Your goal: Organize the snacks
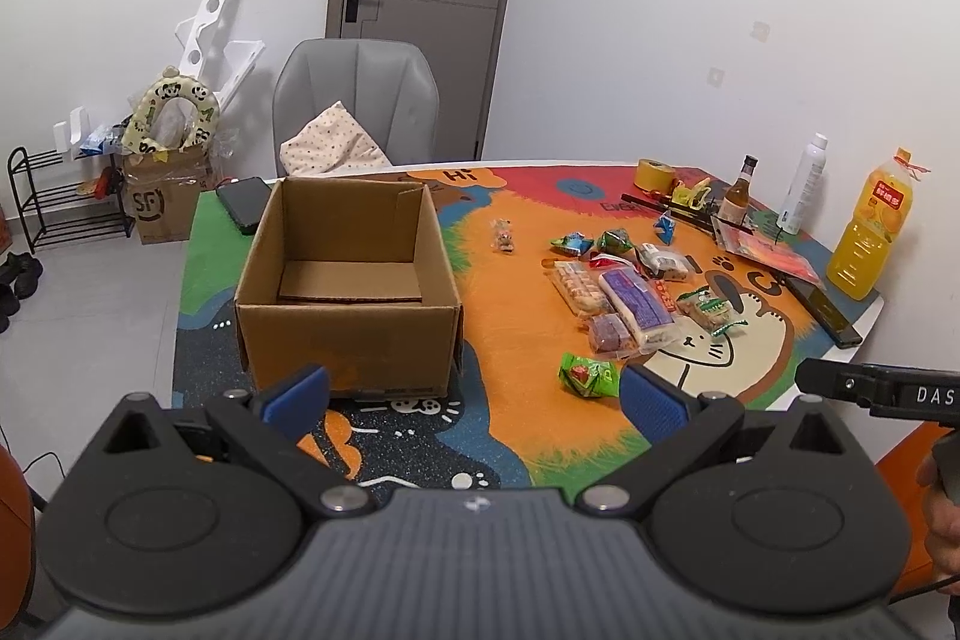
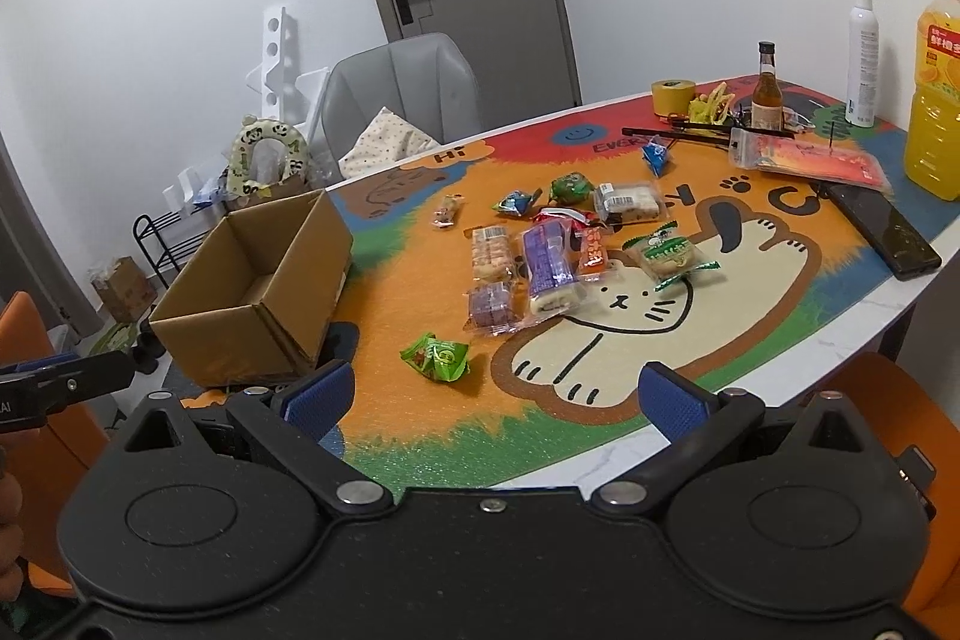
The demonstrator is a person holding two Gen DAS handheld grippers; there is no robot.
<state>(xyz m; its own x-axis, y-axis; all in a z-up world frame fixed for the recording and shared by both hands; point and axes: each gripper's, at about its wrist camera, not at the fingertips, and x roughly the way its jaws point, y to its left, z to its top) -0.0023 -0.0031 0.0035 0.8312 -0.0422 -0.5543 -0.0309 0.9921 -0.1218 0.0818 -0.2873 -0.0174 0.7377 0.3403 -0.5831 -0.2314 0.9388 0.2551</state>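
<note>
Left gripper (image 1: 474, 394), right gripper (image 2: 495, 391) both wide open, empty. Green snack packet (image 2: 437, 355) nearest: light, crinkly, pinch mid-body.

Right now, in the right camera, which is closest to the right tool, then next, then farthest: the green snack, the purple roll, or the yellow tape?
1. Green snack, just ahead, left.
2. Purple roll, mid-table.
3. Yellow tape, far edge.

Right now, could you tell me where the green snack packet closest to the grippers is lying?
The green snack packet lies alone on the orange mat, right of the cardboard box and nearer than the purple-wrapped snack.
</note>
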